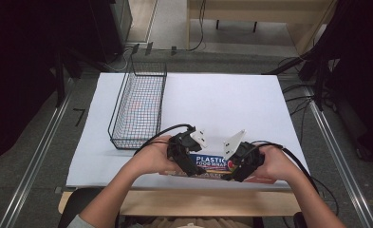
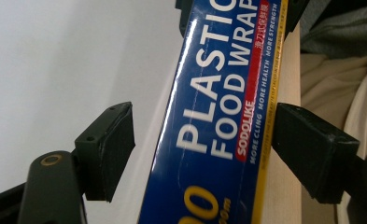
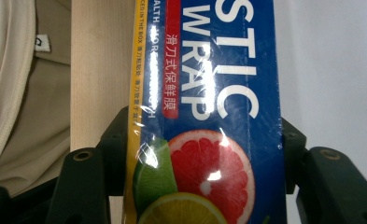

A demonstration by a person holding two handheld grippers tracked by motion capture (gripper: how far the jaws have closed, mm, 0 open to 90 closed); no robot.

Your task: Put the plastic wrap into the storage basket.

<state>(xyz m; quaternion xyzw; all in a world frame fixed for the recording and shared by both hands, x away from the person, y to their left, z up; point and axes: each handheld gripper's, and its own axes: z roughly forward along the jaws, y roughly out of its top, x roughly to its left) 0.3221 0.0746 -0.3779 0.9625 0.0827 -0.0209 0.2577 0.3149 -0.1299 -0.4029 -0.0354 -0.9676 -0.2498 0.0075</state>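
The plastic food wrap box (image 1: 211, 164) lies at the near edge of the white surface (image 1: 231, 104). Left tool (image 1: 190, 167) — jaws spread around the box's left end, one pad clearly apart from it. Right tool (image 1: 236, 172) — jaws clamped on both sides of the right end. A wire basket (image 1: 139, 107) stands well apart.

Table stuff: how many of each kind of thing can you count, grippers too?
Hand-held gripper: 2, left and right
Wrap box: 1
Wire basket: 1
Total: 4
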